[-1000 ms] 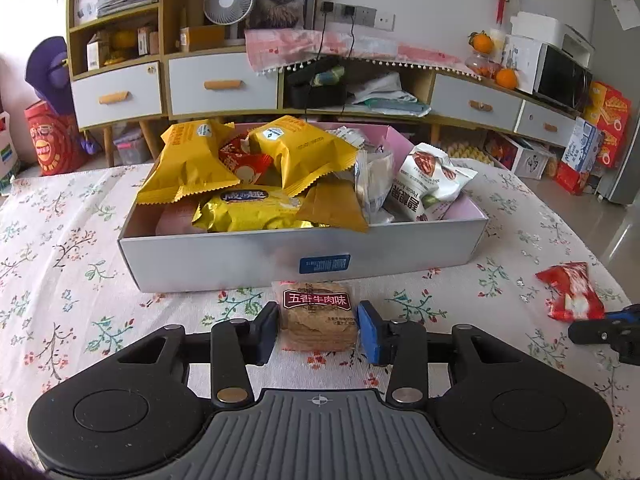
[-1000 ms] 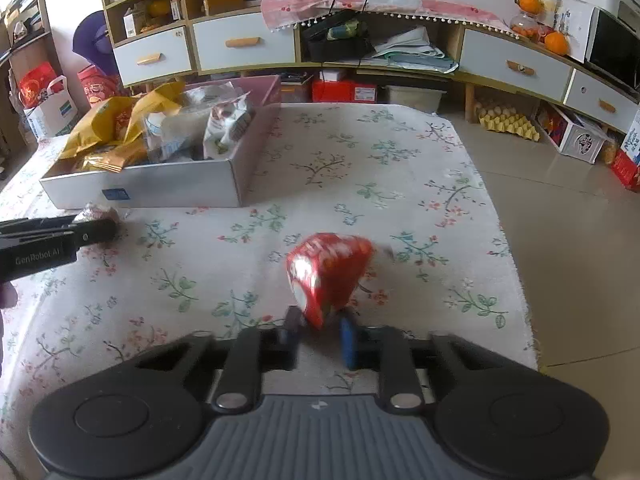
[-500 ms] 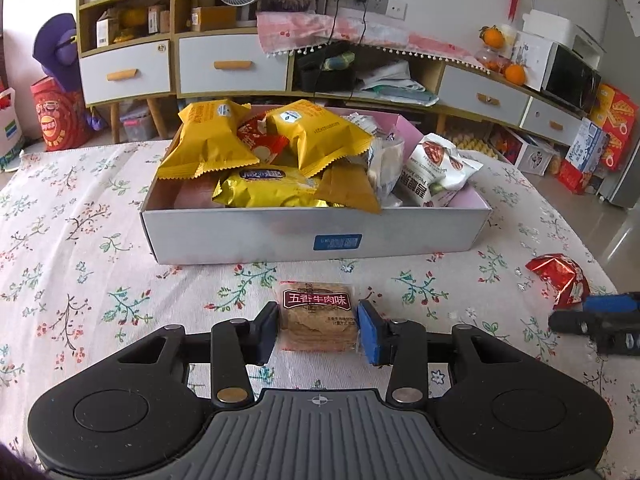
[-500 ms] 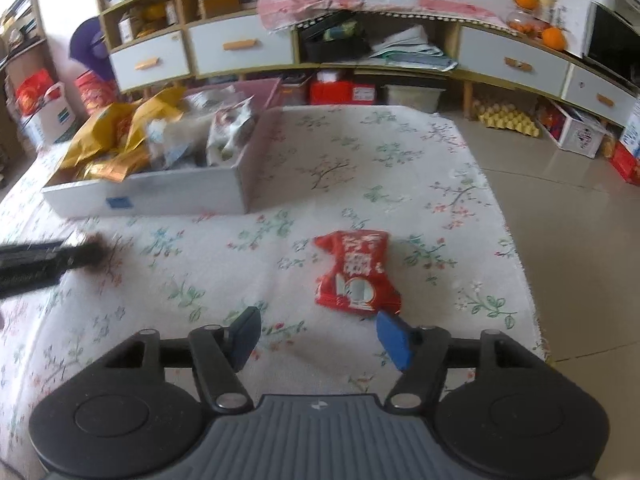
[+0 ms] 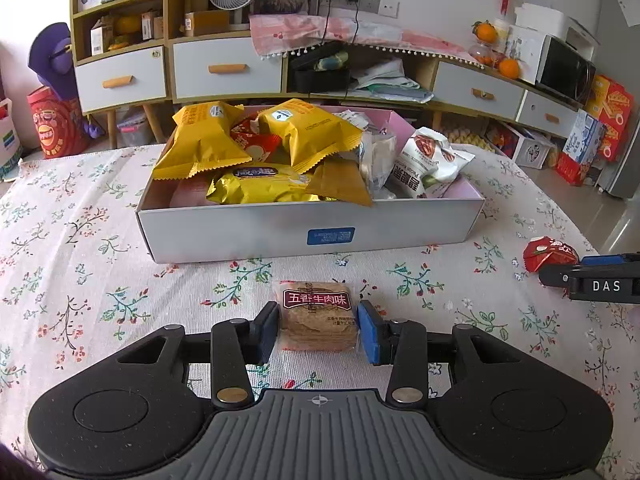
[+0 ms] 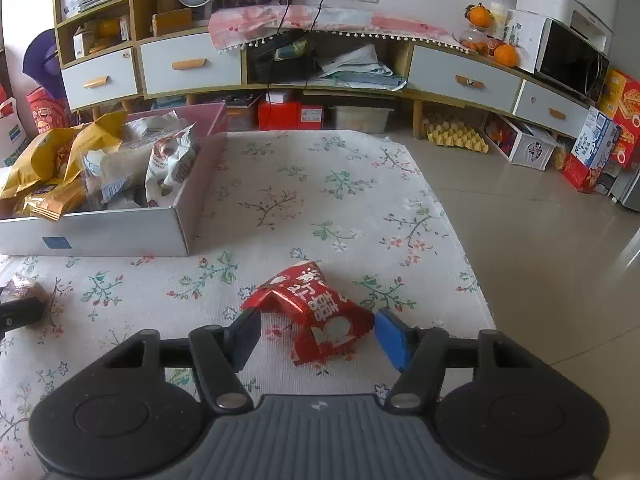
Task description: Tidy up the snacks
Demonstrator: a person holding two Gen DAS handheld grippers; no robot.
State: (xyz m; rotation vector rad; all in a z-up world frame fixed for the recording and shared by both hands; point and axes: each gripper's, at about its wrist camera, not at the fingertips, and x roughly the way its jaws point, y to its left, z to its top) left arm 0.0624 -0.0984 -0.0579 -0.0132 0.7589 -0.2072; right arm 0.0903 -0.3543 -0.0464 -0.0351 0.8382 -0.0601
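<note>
Since a second ago, the right gripper has let go of the red snack bag; its jaws have just been opening and are standing apart now, with the bag lying crumpled on the worktop between them. Over on the other side, the left gripper is squeezing a brown cracker pack in front of the white box, which is holding yellow snack bags.
</note>
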